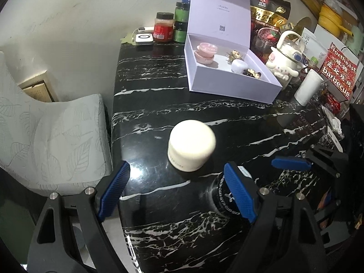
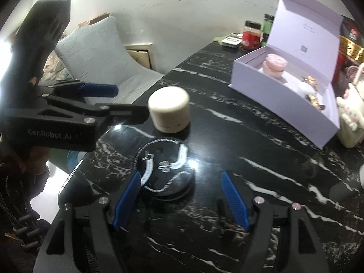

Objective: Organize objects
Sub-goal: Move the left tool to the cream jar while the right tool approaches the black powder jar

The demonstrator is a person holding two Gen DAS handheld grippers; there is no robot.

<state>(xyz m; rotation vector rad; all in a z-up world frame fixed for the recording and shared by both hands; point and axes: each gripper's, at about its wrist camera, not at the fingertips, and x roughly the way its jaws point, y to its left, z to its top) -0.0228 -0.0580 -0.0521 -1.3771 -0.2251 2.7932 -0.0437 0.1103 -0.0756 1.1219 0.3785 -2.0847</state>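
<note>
A cream round jar [image 1: 191, 145] stands on the black marble table [image 1: 159, 79], just ahead of my open, empty left gripper [image 1: 176, 193]. It also shows in the right wrist view [image 2: 169, 112], with the left gripper [image 2: 122, 101] beside it. A flat black round tin [image 2: 165, 169] with white lettering lies in front of my open right gripper [image 2: 180, 201]; its edge shows by my left gripper's right finger [image 1: 218, 195]. An open lilac gift box [image 1: 229, 72] holds pink jars [image 1: 206, 53], a lilac jar and ornaments.
Red-lidded and green jars [image 1: 173, 29] stand at the table's far edge. A white cartoon kettle [image 1: 285, 54], a white cup [image 1: 307, 87], snack bags and a red barbecue sign [image 1: 339, 68] crowd the right. A grey leaf-print chair [image 1: 52, 141] stands left of the table.
</note>
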